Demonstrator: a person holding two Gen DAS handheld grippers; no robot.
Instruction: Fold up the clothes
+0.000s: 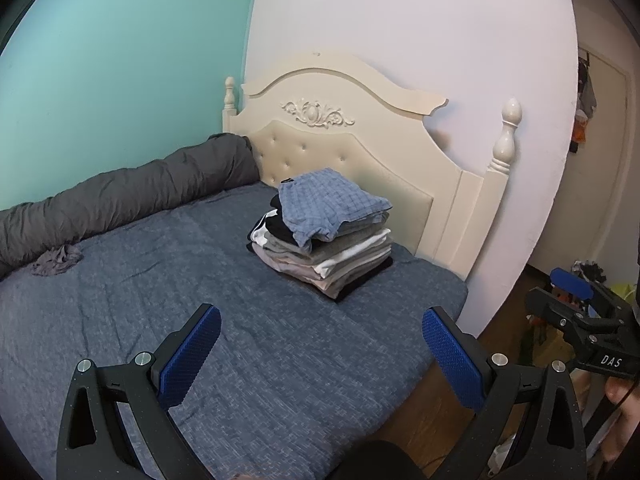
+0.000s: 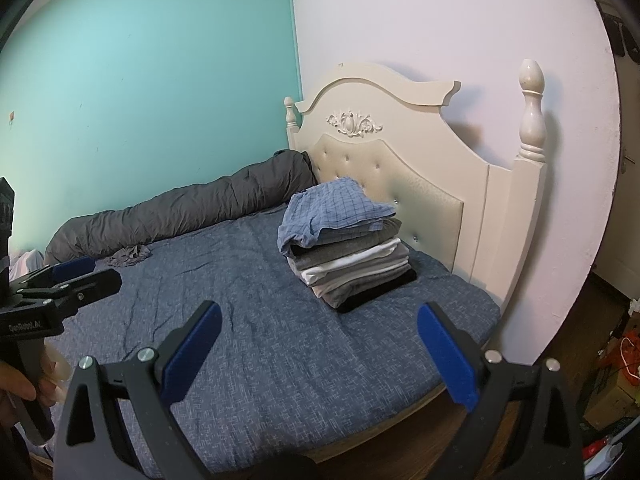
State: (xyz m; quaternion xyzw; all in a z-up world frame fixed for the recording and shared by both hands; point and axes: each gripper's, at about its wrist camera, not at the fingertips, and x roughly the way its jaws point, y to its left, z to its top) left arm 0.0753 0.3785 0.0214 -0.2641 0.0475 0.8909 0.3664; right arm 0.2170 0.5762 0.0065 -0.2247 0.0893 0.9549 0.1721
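A stack of folded clothes (image 1: 324, 240) sits on the blue bed (image 1: 200, 280) near the headboard, topped by a blue checked garment (image 1: 328, 204). The stack also shows in the right wrist view (image 2: 348, 248). A small crumpled grey garment (image 1: 56, 260) lies by the rolled duvet; it also shows in the right wrist view (image 2: 130, 255). My left gripper (image 1: 320, 344) is open and empty above the bed's near part. My right gripper (image 2: 318, 344) is open and empty, held beside it; it also shows at the right edge of the left wrist view (image 1: 576, 292).
A rolled dark grey duvet (image 1: 120, 192) lies along the teal wall. The cream headboard (image 1: 360, 136) stands behind the stack. The bed's edge (image 1: 440, 340) drops to a wooden floor with clutter (image 2: 616, 360) at the right.
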